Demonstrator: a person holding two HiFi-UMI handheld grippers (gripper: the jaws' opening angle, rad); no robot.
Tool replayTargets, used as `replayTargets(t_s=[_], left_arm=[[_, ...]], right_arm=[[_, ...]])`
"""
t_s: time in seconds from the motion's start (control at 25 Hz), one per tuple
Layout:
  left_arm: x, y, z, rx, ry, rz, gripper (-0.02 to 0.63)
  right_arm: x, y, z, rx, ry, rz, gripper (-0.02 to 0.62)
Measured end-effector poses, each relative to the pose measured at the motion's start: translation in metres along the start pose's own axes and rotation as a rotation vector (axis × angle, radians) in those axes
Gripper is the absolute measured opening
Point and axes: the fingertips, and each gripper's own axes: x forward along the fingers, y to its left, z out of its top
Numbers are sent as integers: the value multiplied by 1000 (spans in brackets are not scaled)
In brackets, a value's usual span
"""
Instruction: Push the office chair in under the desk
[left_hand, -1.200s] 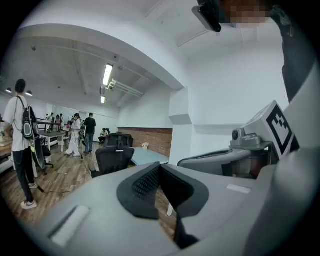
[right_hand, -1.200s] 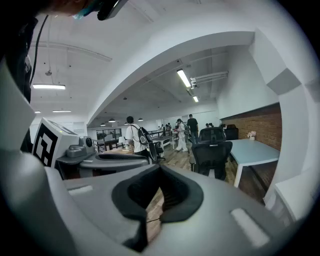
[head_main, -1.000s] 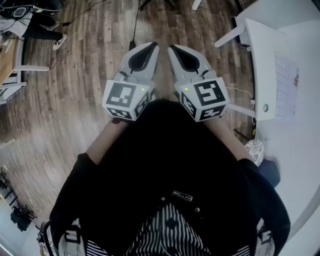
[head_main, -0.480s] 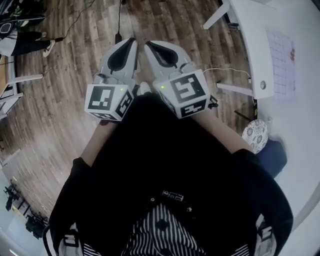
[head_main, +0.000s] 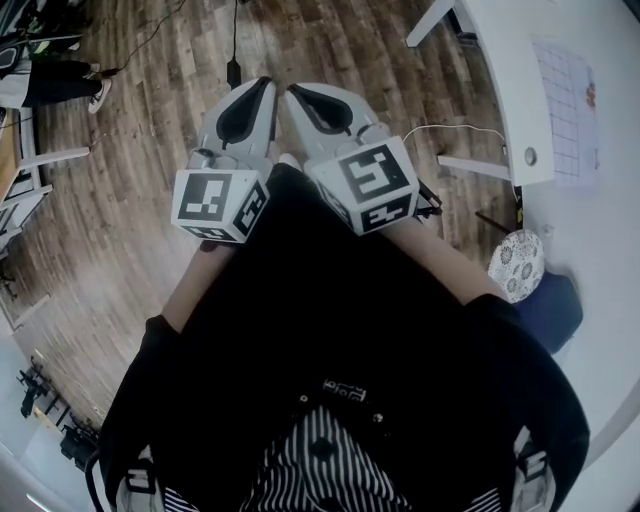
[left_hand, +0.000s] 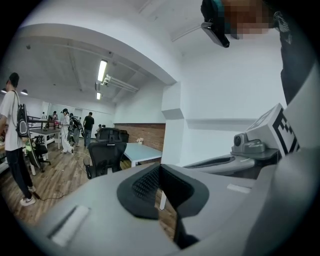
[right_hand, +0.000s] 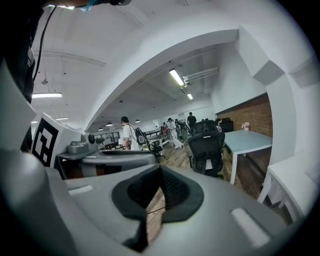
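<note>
Office chair (right_hand: 206, 146), black with a mesh back and a headrest, stands well ahead of us on the wooden floor (head_main: 120, 210), just beside the near end of a pale desk (right_hand: 248, 139); we cannot tell whether its seat reaches under the tabletop. We hold both tools side by side in front of our body, pointing toward the chair and well short of it. Our left gripper (head_main: 258, 88) has its jaws pressed together with nothing between them, only floor showing past the tips. Our right gripper (head_main: 298, 95) is likewise closed and empty, its tip just beside the left one. A nearer white desk (head_main: 520, 90) stands to our right with a gridded sheet (head_main: 565, 110) lying on it. Farther off, a person in a white shirt (left_hand: 15, 135) stands on the floor at our left.
</note>
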Motion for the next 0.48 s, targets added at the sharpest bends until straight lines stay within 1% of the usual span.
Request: replayTargets(t_s=[0.08,0.24,0.36,0.48], left_arm=[[2,-2,-3,0,5,0,0],[12,5,4,5,-9,6,0],[22,20,4,-1,2,10,-2],[34,41,7,-19,5,19,-2]], right_arm=[[-1,-5,-2,6,3,-2,-2],[5,-17,3,10,-6,-11,-2],[20,-22,7,8,-10,-17,-2],[41,-28,20,-10,-24,-13,-2]])
